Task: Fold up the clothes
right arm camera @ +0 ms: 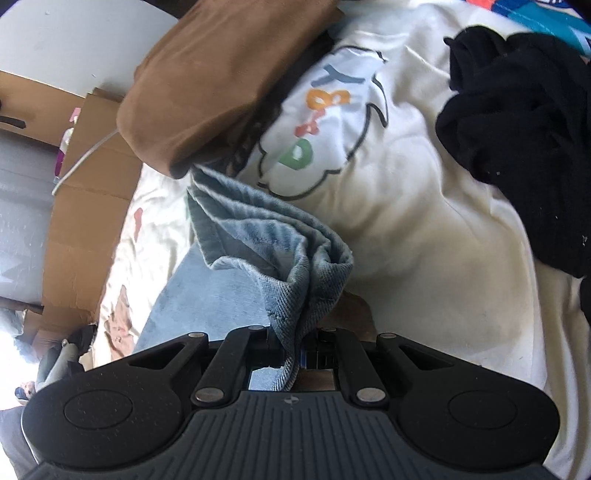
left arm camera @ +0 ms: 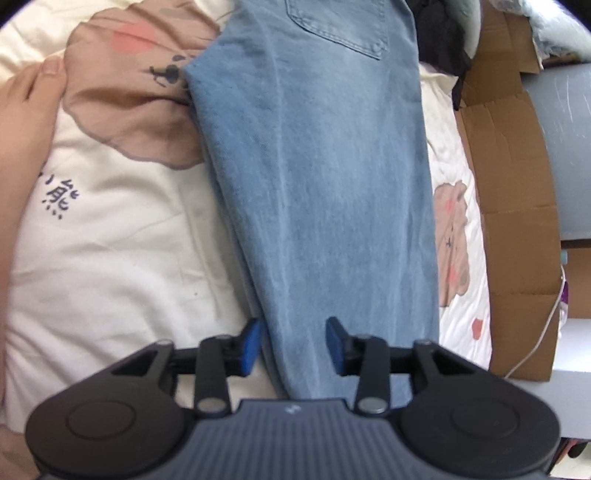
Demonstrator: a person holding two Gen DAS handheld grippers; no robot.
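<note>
Light blue jeans (left arm camera: 317,177) lie lengthwise on a cream printed duvet (left arm camera: 122,258), back pocket (left arm camera: 340,26) at the far end. Left gripper (left arm camera: 293,345): jaws spread wide, its 2 blue pads astride the near denim, gripping nothing. Right gripper (right arm camera: 295,354): jaws pinched on a bunched jeans hem (right arm camera: 280,251), lifted above the duvet. Beyond it lie a brown garment (right arm camera: 214,81) and a black garment (right arm camera: 517,125); cardboard (left arm camera: 517,221) borders the bed.

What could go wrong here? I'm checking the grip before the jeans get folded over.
The right gripper pinches only a bunched hem of the jeans, so the denim could slip out when lifted. The left gripper is open around the leg, holding nothing, so that side may sag and fold crooked. The raised hem could brush the brown garment nearby.
</note>
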